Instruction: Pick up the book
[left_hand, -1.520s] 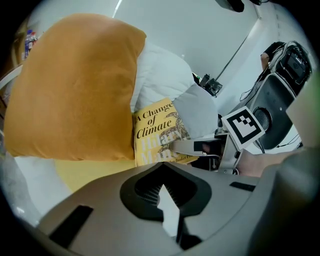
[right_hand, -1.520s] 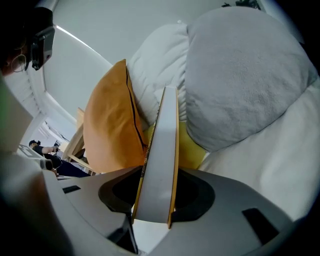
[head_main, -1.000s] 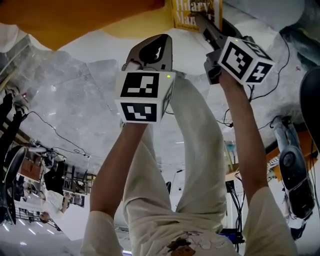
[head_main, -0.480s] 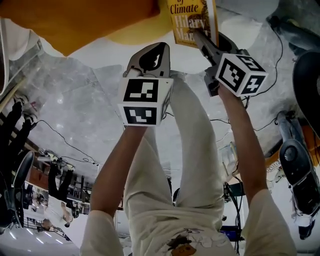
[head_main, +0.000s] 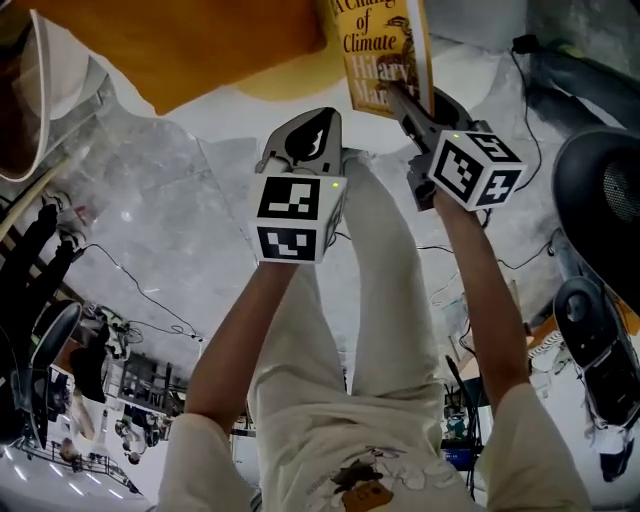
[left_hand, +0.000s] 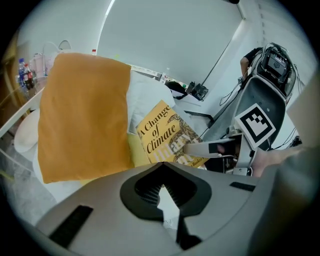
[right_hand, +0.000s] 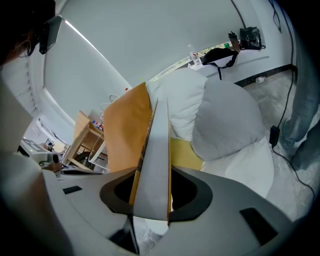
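A: Right gripper (head_main: 405, 100)?
B: Jaws clamped on the yellow paperback book (head_main: 378, 45), which stands edge-on between them, beside the orange fabric cushion (head_main: 180, 45).
A: Versus 1 s ago?
B: More of the cover shows in the head view, and the title lines are now in frame.
A: Left gripper (head_main: 303, 140)?
B: Jaws nearly together, nothing between them. It is near the book, not touching it.

The book (head_main: 385, 50) has a yellow cover with dark lettering and a dark curling drawing. Left of the book, the orange pillow (head_main: 180, 45) is of one plain colour. Right of the book, the grey pillow (right_hand: 230, 120) is pale. Below the book, the left marker cube (head_main: 298, 215) and the right marker cube (head_main: 475, 168) show black squares on white.
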